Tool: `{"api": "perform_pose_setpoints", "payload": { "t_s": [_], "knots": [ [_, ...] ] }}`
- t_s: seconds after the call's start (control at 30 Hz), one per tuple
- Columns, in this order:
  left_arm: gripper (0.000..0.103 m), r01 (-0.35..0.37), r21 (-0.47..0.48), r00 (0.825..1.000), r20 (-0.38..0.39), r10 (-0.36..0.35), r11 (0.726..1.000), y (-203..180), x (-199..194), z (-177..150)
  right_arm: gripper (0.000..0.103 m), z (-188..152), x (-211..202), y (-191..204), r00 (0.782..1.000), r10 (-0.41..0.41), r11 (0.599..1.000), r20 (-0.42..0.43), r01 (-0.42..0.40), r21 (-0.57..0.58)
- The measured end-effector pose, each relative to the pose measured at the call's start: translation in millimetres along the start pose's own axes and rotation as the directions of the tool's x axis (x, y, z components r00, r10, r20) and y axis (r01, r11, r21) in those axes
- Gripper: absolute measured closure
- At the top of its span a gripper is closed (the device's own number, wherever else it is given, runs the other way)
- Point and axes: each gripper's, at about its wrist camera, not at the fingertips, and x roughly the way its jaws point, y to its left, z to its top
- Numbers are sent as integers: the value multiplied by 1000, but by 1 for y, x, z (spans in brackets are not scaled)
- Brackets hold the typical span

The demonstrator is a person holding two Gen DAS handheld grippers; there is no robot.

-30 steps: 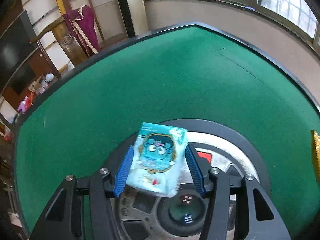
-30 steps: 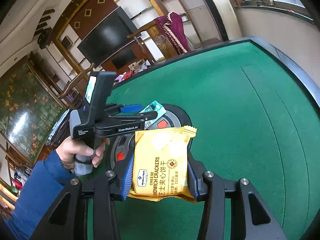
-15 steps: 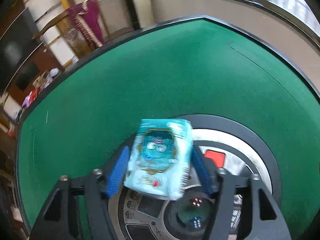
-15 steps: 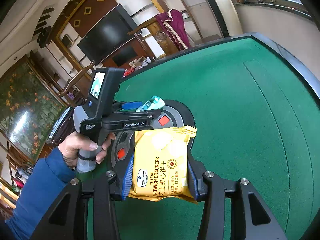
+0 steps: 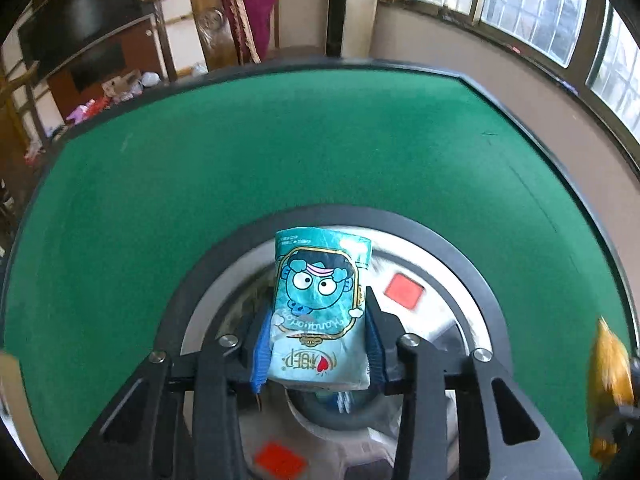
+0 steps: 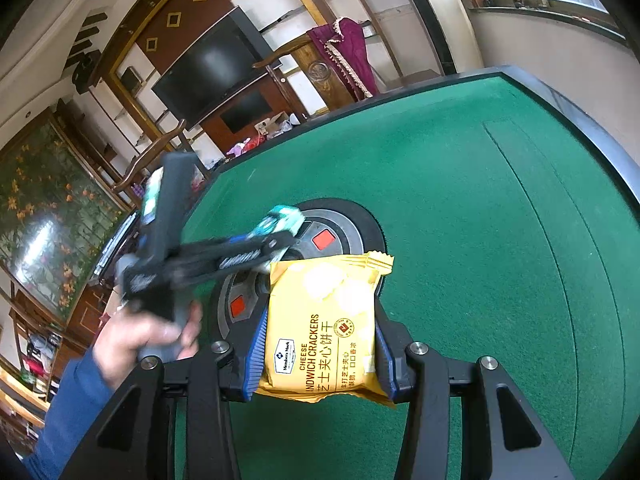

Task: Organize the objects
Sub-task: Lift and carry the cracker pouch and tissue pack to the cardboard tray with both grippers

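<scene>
Currently two handheld tools are above a green felt desk [image 5: 360, 152] with a black raised rim. Left tool [image 5: 316, 344]: its blue-padded jaws have just been closing and now press both sides of a small teal plastic packet printed with a blue cartoon face [image 5: 318, 312]. Packet stands upright between the pads, print upside down as seen from the left wrist view, its top end projecting past the fingertips. It hangs over a round black-and-silver console with red square buttons [image 5: 404, 290] set in the middle of the desk.

Right tool [image 6: 320, 344]: jaws clamped on a yellow foil pack of cheese sandwich crackers [image 6: 324, 320], held upright by its long edges, crimped end away from the camera, over the green felt just beside the console.

From the right wrist view, the left tool appears blurred, gripped by a hand [image 6: 148, 336] in a blue sleeve [image 6: 68, 404].
</scene>
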Motion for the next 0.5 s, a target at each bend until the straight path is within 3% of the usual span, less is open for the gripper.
{"api": "perform_pose_setpoints", "payload": {
  "t_s": [0.2, 0.5],
  "knots": [
    [65, 21, -25, 997, 78, -19, 999, -5, -55, -47, 54, -5, 5, 14, 1000, -19, 998, -8, 19, -59],
    [65, -2, -71, 990, 144, 12, 997, -6, -110, -104, 54, -21, 12, 46, 999, -7, 986, -33, 2, -166]
  ]
}}
